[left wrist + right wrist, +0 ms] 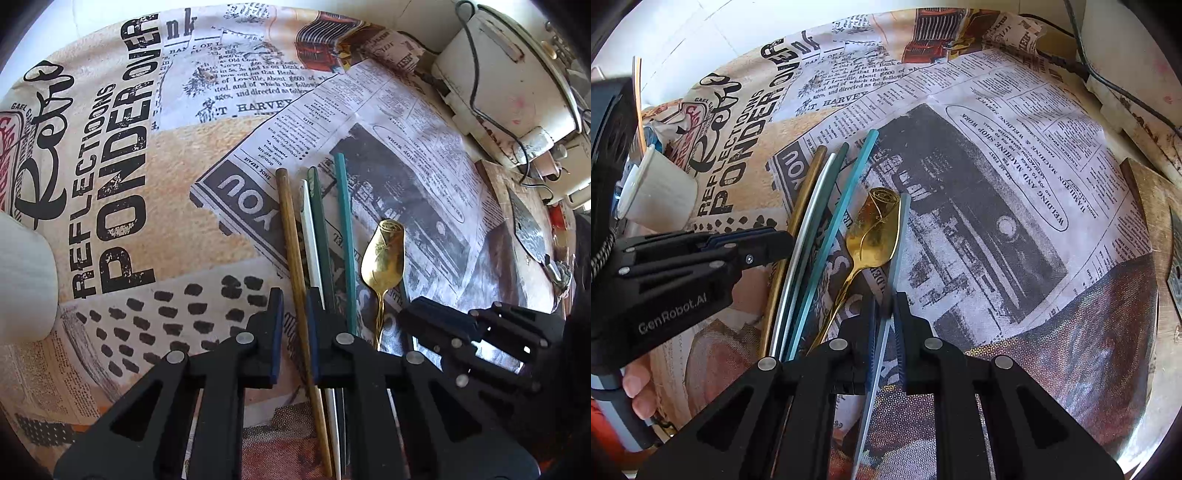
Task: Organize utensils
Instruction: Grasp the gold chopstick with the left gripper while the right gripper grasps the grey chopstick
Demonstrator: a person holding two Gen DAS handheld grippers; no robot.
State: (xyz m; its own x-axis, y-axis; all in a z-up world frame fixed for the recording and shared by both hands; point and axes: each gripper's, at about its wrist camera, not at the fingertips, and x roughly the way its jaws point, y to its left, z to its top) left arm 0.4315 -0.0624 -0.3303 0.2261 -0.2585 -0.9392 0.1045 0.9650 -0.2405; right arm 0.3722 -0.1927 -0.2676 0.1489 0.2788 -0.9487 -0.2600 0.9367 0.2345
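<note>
Plainly, the main risk is a roll. The right gripper (884, 317) is clamped on the pale blue chopstick (905, 206), which lies touching the far edge of the gold spoon (382, 251). Lifting it could nudge the spoon's bowl and scatter the row.

The left gripper (295, 317) is drawn narrow around the brown chopstick (290, 229), the stick furthest from the spoon. I cannot tell whether its pads bite. If they do not, the round stick may slip or swing into its neighbours.

Counted:
- five chopsticks: brown, white (308, 236), dark green (319, 221) and teal (345, 229) on one side of the spoon, pale blue on the other
- one spoon
- one white cup (657, 195), well apart from the spoon beyond the brown stick

All of them rest on the newsprint cloth (147, 221).
</note>
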